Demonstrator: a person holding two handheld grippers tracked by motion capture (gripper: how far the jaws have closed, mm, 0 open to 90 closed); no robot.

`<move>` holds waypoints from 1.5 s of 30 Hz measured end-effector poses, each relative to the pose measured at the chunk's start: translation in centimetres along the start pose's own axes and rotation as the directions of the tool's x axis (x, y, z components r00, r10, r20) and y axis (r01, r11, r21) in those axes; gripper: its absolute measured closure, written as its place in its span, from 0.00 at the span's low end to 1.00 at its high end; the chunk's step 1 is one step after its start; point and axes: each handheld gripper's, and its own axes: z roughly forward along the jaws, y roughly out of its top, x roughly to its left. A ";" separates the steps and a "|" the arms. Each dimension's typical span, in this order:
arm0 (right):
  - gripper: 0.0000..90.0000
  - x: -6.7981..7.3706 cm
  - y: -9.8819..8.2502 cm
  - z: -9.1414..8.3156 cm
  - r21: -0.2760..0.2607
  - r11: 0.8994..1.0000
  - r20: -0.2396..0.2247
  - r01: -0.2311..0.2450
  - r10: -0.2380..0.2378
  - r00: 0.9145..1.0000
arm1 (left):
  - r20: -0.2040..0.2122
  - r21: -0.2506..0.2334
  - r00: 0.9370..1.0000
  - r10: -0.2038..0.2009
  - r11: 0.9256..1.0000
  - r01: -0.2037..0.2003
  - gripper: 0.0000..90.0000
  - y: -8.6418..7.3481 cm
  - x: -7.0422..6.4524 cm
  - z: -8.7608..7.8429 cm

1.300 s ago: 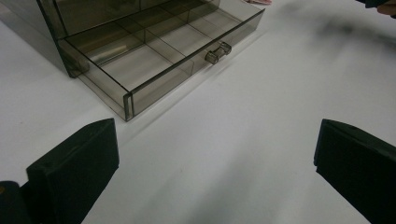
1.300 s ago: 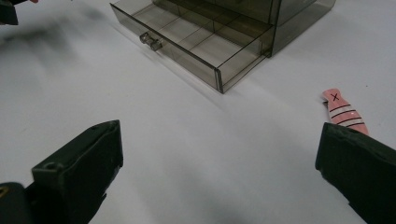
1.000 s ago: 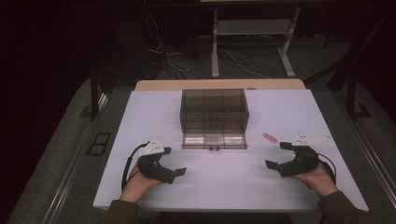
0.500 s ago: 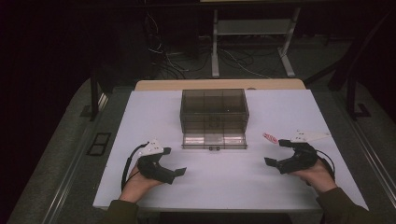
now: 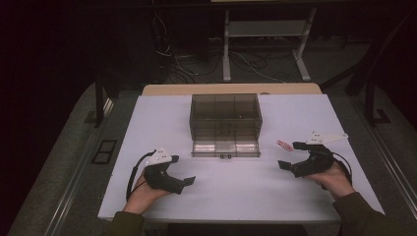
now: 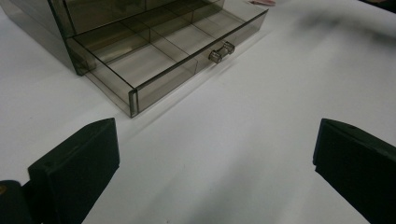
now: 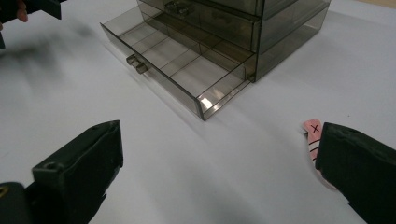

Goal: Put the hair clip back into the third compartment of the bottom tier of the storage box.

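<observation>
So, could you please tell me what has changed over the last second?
The right gripper has edged up the table towards the pink item, jaws open, holding nothing. The left gripper stays put, open and empty. The drawer box is unmoved, its bottom drawer still pulled out.

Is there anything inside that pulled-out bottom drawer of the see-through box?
No, in the left gripper view the open drawer shows only bare divided compartments, with the white table visible through its clear bottom.
</observation>
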 end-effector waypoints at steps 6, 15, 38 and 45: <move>0.00 -0.6 0.3 0.3 -0.004 1.000 -0.002 -0.008 0.008 1.000 | -0.008 -0.010 1.000 -0.003 1.000 0.003 0.00 0.1 0.1 -0.1; 0.00 -1.1 0.7 0.2 -0.014 1.000 -0.003 -0.014 0.013 1.000 | -0.007 -0.009 1.000 -0.004 1.000 0.004 0.00 0.0 0.1 0.0; 0.00 -2.8 3.0 0.9 0.032 0.999 0.025 0.027 -0.028 0.999 | -0.010 -0.018 1.000 -0.004 1.000 0.004 0.00 0.0 0.2 -0.2; 0.00 -3.6 3.6 1.0 0.030 0.999 0.027 0.025 -0.026 0.999 | -0.011 -0.020 1.000 -0.004 1.000 0.004 0.00 0.0 0.2 -0.2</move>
